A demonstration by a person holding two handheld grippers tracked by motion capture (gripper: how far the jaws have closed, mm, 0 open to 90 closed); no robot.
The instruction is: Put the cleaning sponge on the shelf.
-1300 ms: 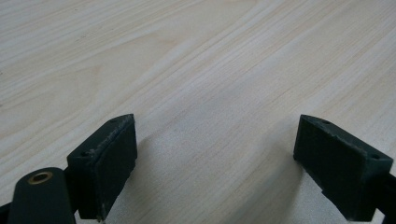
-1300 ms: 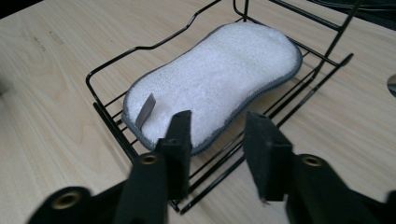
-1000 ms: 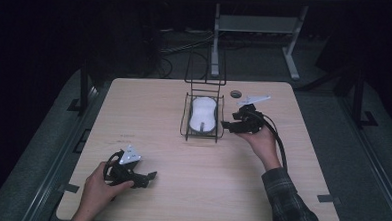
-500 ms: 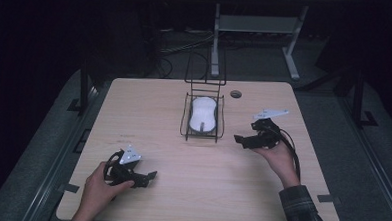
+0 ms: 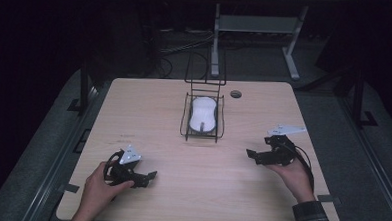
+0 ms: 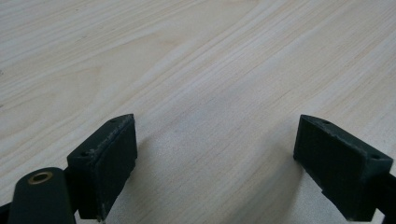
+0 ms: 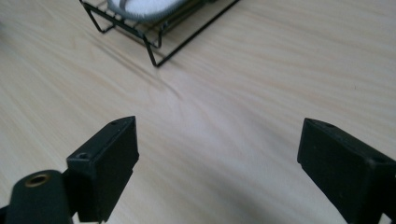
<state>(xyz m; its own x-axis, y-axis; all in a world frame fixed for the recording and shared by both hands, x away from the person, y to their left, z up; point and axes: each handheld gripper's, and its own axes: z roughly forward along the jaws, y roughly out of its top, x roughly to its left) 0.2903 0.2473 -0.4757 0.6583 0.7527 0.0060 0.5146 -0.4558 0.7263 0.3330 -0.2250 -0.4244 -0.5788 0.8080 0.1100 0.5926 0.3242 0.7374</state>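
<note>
Both hand-held grippers rest empty on the pale wooden tabletop, the white object lying in the basket beyond.

Nearest, the left hand-held gripper sits at the front-left edge, jaws spread wide over bare wood. The right hand-held gripper lies farther back on the right, jaws likewise apart. Beyond them, mid-table, the black wire basket holds the white oval object.
</note>
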